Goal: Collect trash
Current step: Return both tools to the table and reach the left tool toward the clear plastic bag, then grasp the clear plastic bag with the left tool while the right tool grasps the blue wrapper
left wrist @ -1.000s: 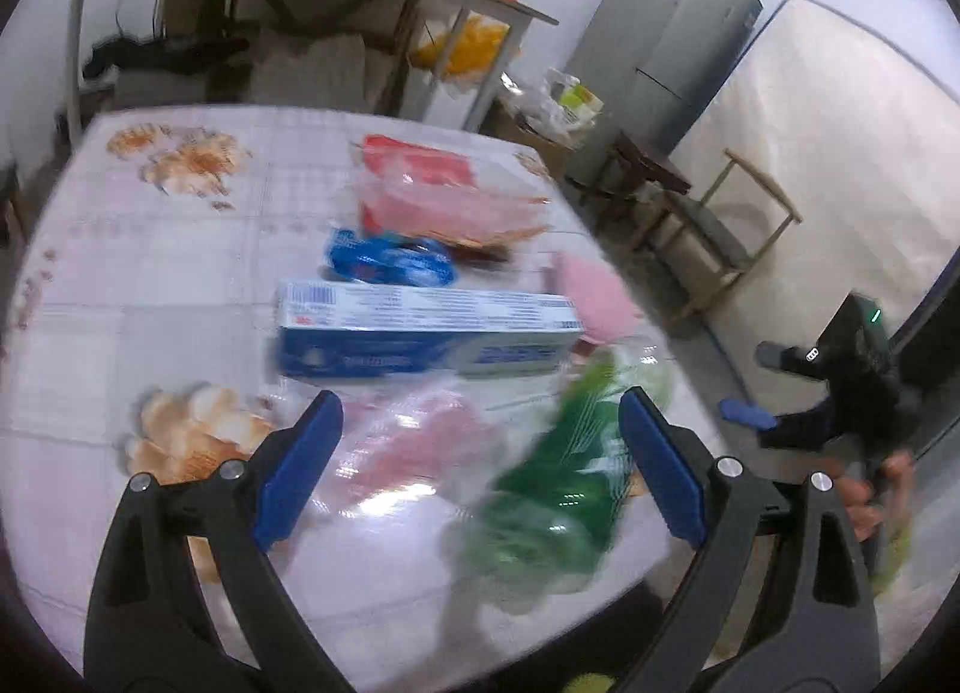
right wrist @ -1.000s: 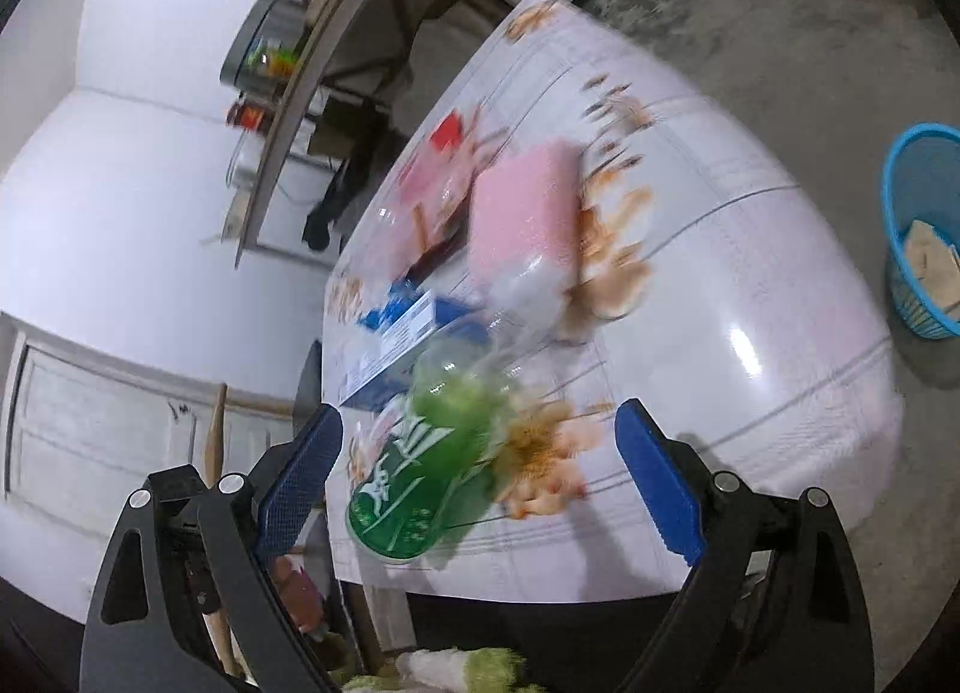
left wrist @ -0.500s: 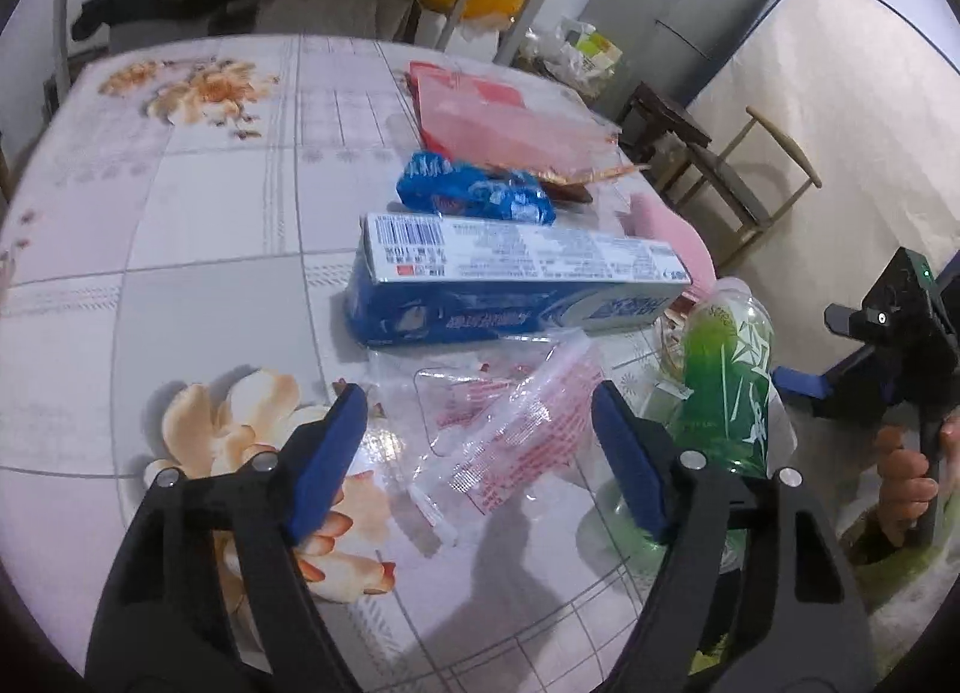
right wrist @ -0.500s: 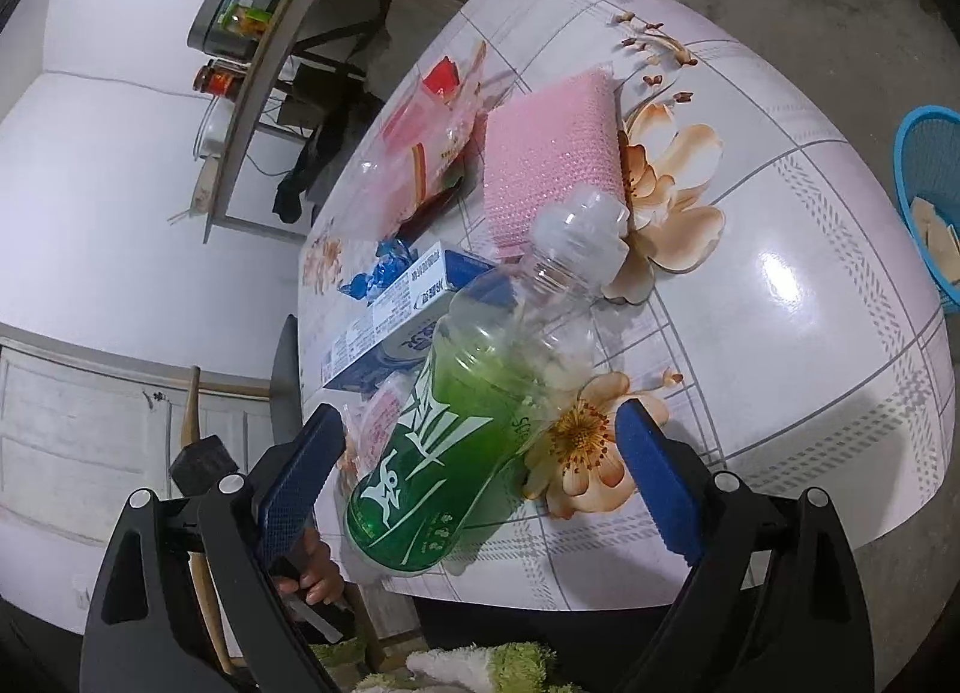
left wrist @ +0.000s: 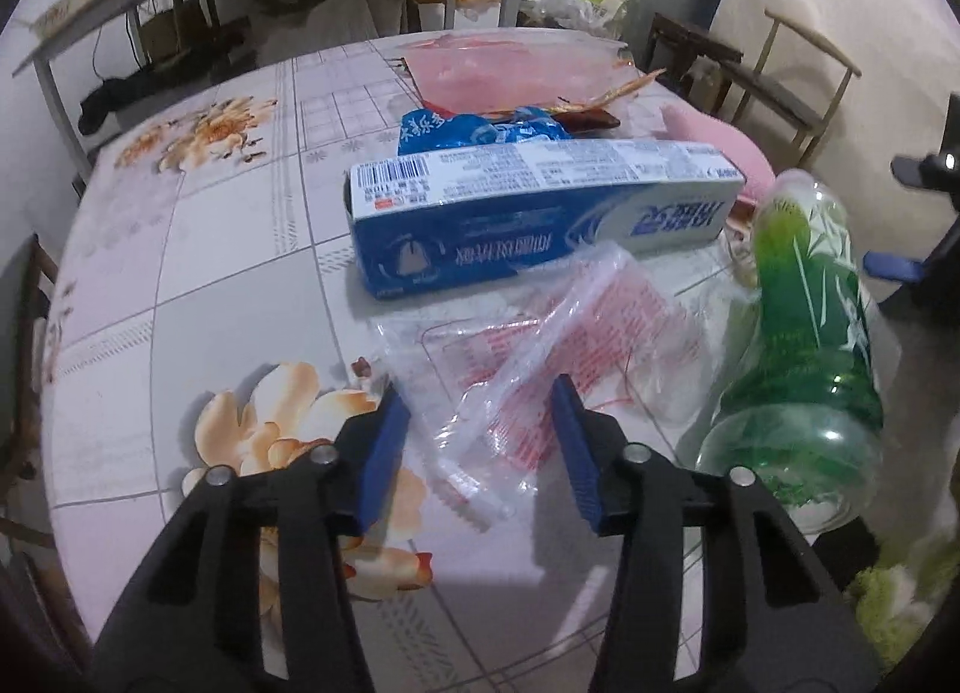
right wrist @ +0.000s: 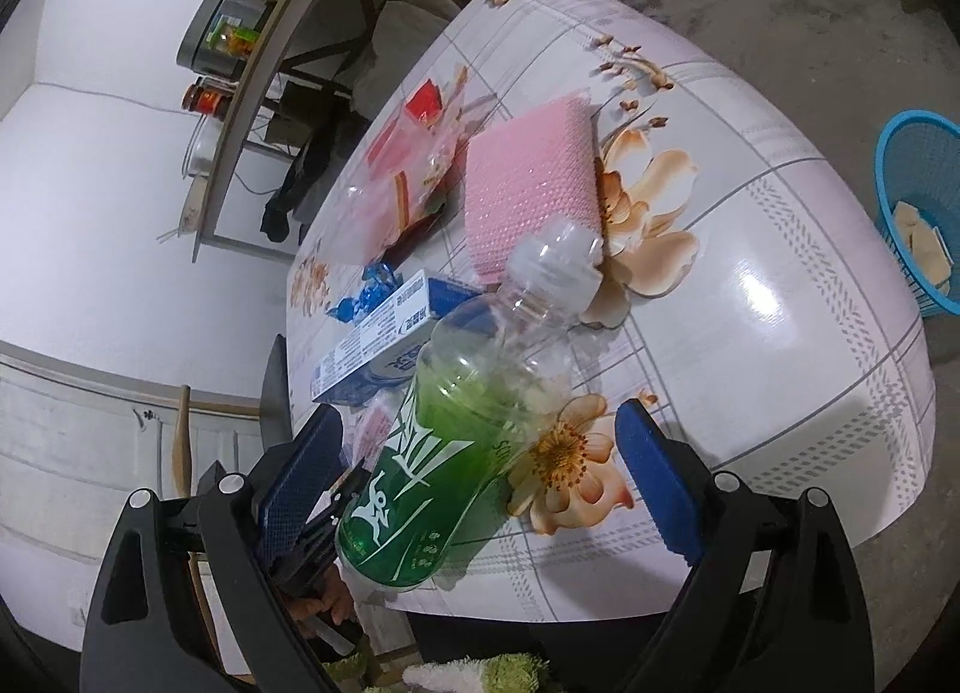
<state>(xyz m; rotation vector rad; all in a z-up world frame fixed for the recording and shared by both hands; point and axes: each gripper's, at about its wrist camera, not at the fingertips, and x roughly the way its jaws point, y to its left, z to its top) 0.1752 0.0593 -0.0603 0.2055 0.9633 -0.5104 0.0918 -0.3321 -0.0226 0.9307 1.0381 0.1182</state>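
A crumpled clear wrapper (left wrist: 540, 333) with red print lies on the flowered table (left wrist: 228, 285). My left gripper (left wrist: 478, 393) hangs low over its near end, jaws closing with the wrapper between them; the left pad stands clear of it. A blue toothpaste box (left wrist: 540, 213) lies just beyond. A green-labelled plastic bottle (right wrist: 432, 465) lies on its side near the table's front edge. My right gripper (right wrist: 478, 414) is wide open around it, with neither pad touching. The bottle (left wrist: 804, 333) also shows at the right of the left wrist view.
Farther back lie a blue snack wrapper (left wrist: 480, 129), a pink plastic bag (left wrist: 510, 63) and a pink knobbly pad (right wrist: 528, 183). A blue basket (right wrist: 918, 201) holding paper stands on the floor to the right of the table. Wooden chairs (left wrist: 780, 81) stand beyond the table.
My left gripper has sunk toward the clear wrapper and its jaws have narrowed around it. The right gripper has barely shifted and stays wide around the bottle.
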